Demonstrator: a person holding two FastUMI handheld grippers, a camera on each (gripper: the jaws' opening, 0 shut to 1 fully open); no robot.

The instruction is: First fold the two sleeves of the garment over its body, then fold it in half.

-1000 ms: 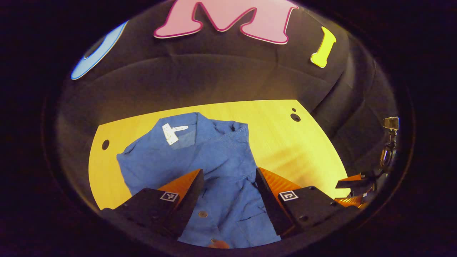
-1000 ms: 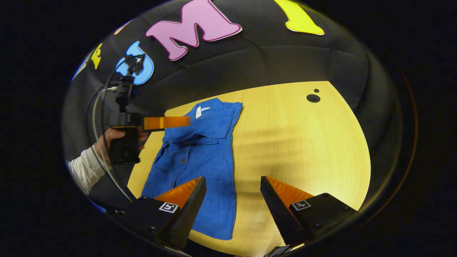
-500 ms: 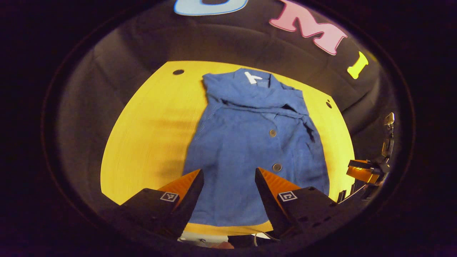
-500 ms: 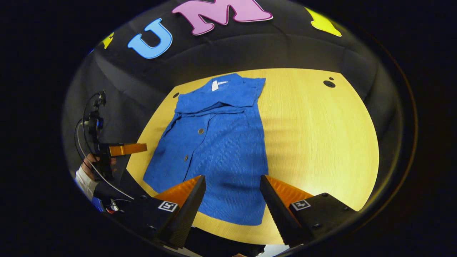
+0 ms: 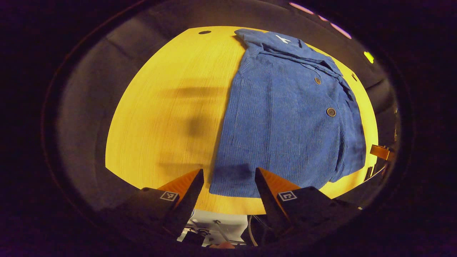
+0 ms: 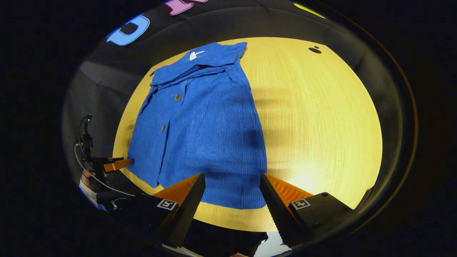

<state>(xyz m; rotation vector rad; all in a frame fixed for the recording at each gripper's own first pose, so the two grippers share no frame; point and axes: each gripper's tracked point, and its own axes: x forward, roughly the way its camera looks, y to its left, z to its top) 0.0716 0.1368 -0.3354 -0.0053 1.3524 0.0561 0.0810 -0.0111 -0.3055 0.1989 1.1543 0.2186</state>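
Pulled back to the near hem of the blue ribbed button-front shirt [image 5: 285, 117], sleeves already folded; both claws wide, empty; half-fold next.

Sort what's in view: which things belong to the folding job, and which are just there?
Job:
- blue shirt, sleeves already folded in
- left gripper, open, at the hem
- right gripper, open, at the hem

Just there:
- wooden table
- its cable holes

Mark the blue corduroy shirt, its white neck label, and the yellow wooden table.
blue corduroy shirt [image 6: 210, 132], right gripper view, middle of the front panel.
white neck label [image 6: 194, 54], right gripper view, on the label inside the collar.
yellow wooden table [image 6: 314, 121], right gripper view, bare top beside the shirt.
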